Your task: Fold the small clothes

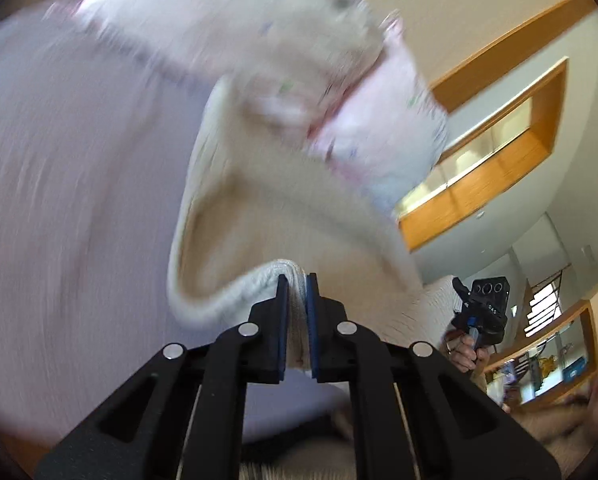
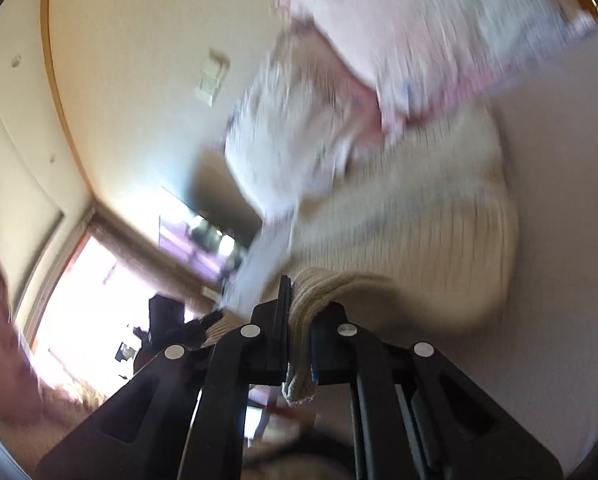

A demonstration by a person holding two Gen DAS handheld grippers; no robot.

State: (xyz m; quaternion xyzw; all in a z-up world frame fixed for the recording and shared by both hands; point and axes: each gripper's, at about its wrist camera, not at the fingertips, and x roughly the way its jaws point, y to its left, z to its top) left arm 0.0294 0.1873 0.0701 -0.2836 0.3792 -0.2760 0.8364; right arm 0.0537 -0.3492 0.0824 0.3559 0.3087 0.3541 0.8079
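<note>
While both views are smeared by motion blur, we can make out that our left gripper (image 1: 297, 312) is clenched on a folded edge of a cream ribbed garment (image 1: 259, 200), the cloth pinched flat between its blue-padded fingers (image 1: 283, 320). Our right gripper (image 2: 299, 320) is likewise clamped on a bunched, rope-like edge of the same cream ribbed garment (image 2: 419, 224), with a frayed end hanging below the fingers. The garment hangs stretched between our two grippers, raised in the air. Beyond it we see a white patterned cloth with pink trim (image 1: 363, 120), too blurred for us to tell what it is, lying on a pale lavender sheet (image 1: 59, 160). From the left wrist view, the right gripper (image 1: 479, 308) and the hand holding it appear at the far side, before wooden-framed shelving (image 1: 499, 140).
</note>
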